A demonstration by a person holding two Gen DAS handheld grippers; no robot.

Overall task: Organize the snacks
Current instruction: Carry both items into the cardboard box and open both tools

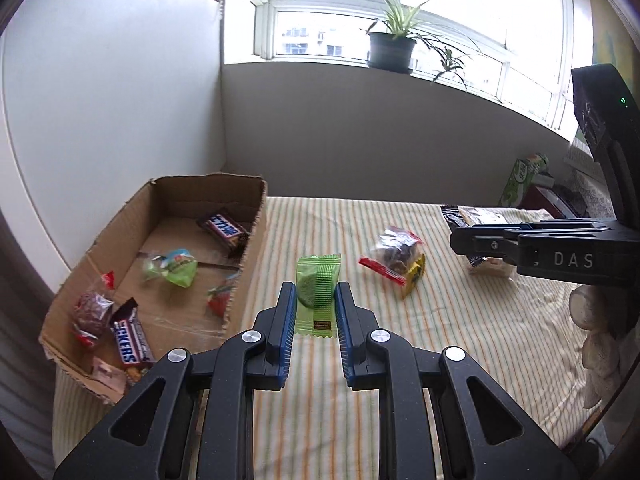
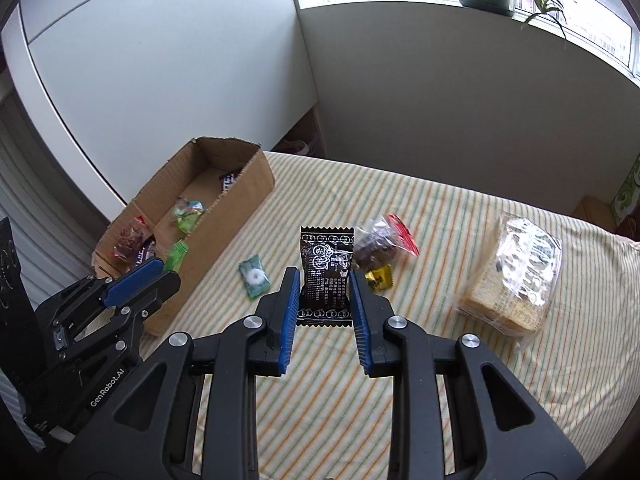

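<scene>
Left gripper (image 1: pixel 315 294) is clamped on a green snack packet (image 1: pixel 317 294), blue pads pressing both long edges, packet upright between the jaws and lifted clear of the striped cloth (image 1: pixel 460 340). Right gripper (image 2: pixel 325 280) is closed the same way on a black printed sachet (image 2: pixel 326 274), held upright above the cloth. Cardboard box (image 1: pixel 256 248) sits at the left edge of the cloth against the white wall; from the left wrist view it holds a Snickers bar (image 1: pixel 128 338), a second dark chocolate bar (image 1: pixel 224 228) at the far end, a green-and-clear candy bag (image 1: pixel 172 268), a red-wrapped brown piece (image 1: pixel 90 314) and a red item (image 1: pixel 220 300) by the near wall. Still loose on the cloth: a clear bag of brown pieces with a red strip (image 2: pixel 380 244), a yellow wrapped piece (image 2: pixel 380 278) touching it, and a small teal packet with a white disc (image 2: pixel 253 276) just beside the box wall. Wrapped sliced bread (image 2: pixel 512 280) lies well apart on the right side of the cloth. Left gripper shows in the right wrist view at lower left, next to the box, green packet edge sticking out of it. Potted plant (image 1: pixel 394 46) on the windowsill behind.
</scene>
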